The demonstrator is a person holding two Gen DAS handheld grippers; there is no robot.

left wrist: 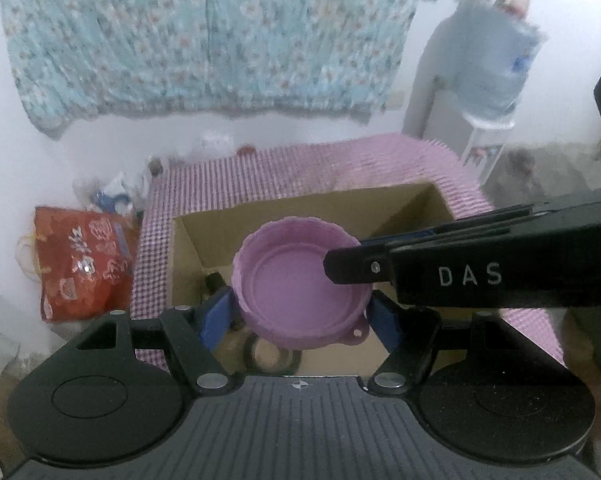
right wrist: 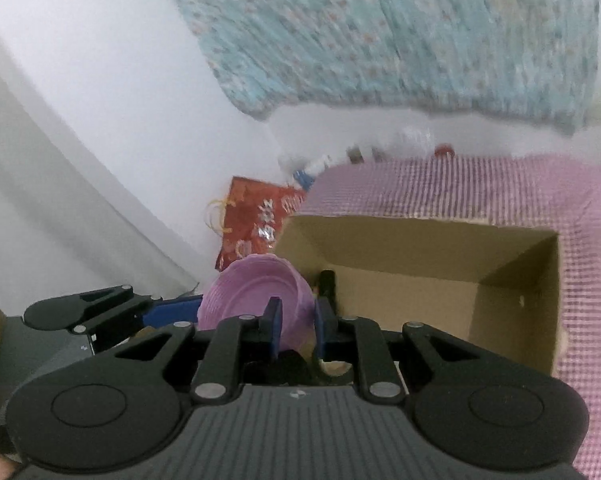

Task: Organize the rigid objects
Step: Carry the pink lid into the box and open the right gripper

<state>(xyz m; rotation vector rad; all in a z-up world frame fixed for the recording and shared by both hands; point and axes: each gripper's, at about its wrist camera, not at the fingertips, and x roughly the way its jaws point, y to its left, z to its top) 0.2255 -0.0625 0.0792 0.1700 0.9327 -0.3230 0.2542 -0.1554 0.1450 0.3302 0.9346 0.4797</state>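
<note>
Curtain: a pale blue floral curtain (left wrist: 204,36) hangs on the white wall at the far side of the scene, blurred in both views.
Bench: the bench (left wrist: 300,168) wears a pink checked cloth and carries the box; a few small blurred items sit along its far edge.
Water bottle: a large clear water bottle (left wrist: 496,64) stands inverted on a white dispenser at the far right.
Cardboard box: an open brown cardboard box (right wrist: 420,256) sits on the cloth with its walls upright; in the left wrist view a dark ring (left wrist: 272,356) lies on its floor, just beneath the bowl.
Red bag: a red printed bag (left wrist: 80,264) with yellow handles leans by the wall, left of the bench.
Purple bowl: the purple bowl (left wrist: 300,284), round with a scalloped rim and a small holed tab on its near right edge, is held in the air over the near left part of the box, tilted.
Left claw: the left claw (left wrist: 302,312) has its 2 blue pads spread to the bowl's width, 1 against each side of it, pinching the bowl.
Right claw: the right claw (right wrist: 298,324) reaches in from the right, its 2 blue pads close together with the bowl's wall between them, gripping the right rim.
</note>
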